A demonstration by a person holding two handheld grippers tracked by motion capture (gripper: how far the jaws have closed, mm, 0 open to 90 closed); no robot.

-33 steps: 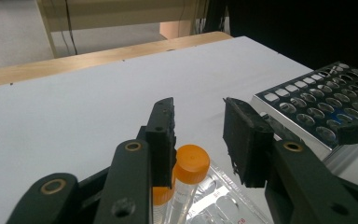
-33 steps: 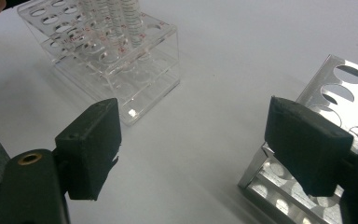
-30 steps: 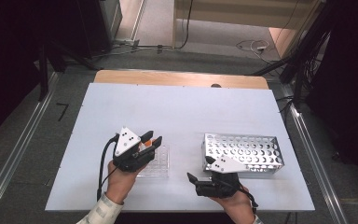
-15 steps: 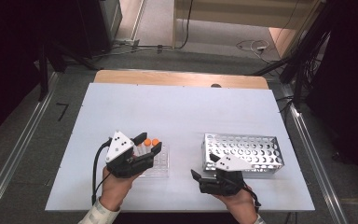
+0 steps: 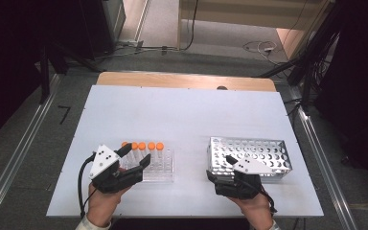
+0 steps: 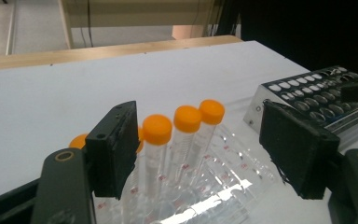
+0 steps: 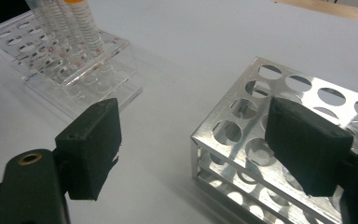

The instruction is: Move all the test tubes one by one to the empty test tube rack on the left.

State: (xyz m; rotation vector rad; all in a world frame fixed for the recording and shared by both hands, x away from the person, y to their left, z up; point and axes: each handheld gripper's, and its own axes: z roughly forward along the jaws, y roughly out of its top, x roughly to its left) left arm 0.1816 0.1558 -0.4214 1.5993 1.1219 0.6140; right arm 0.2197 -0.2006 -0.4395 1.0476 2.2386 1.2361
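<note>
A clear plastic rack (image 5: 159, 168) stands at the near left of the white table (image 5: 182, 115), with several orange-capped tubes (image 5: 142, 146) upright along its far row. My left gripper (image 5: 136, 156) is open at the rack's near-left corner. In the left gripper view the tubes (image 6: 157, 129) stand between and just beyond the jaws of the left gripper (image 6: 205, 154), untouched. A perforated metal rack (image 5: 250, 153) sits at the near right with no tubes showing in it. My right gripper (image 5: 219, 167) is open at its near-left corner, and in the right gripper view that corner (image 7: 254, 86) lies between the spread jaws of the right gripper (image 7: 198, 149).
The clear rack (image 7: 74, 70) and the metal rack (image 6: 307, 93) are about a hand's width apart. A wooden strip (image 5: 182, 80) runs along the table's far edge. Cables and dark stands lie on the floor beyond the table.
My left gripper has drawn back toward the near-left, uncovering the orange caps. The right gripper has barely shifted.
</note>
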